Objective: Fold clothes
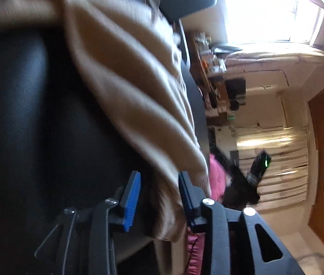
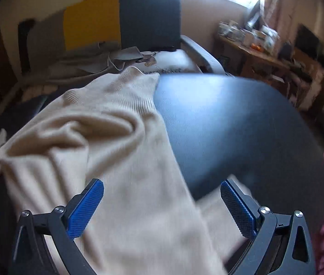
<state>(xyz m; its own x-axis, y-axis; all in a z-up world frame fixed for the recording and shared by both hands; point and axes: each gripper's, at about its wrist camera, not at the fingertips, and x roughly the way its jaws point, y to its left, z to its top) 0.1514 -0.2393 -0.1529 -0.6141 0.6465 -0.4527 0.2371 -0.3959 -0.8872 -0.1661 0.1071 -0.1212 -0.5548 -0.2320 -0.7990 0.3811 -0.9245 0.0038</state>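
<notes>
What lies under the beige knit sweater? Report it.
The beige knit sweater lies on a dark, leather-like padded surface, bare to its right. Whatever is beneath the cloth itself is covered.

Readable text: none in either view.
Sweater [image 2: 107,142]: plain beige knit, no label or print visible.
Cluttered desk [image 2: 265,52], beyond the sweater by the window: packaging too blurred to read.

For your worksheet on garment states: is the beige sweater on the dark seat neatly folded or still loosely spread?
Loosely spread. The beige sweater lies rumpled in soft ridges, one part trailing across the dark seat; no crisp folded edges show.
</notes>
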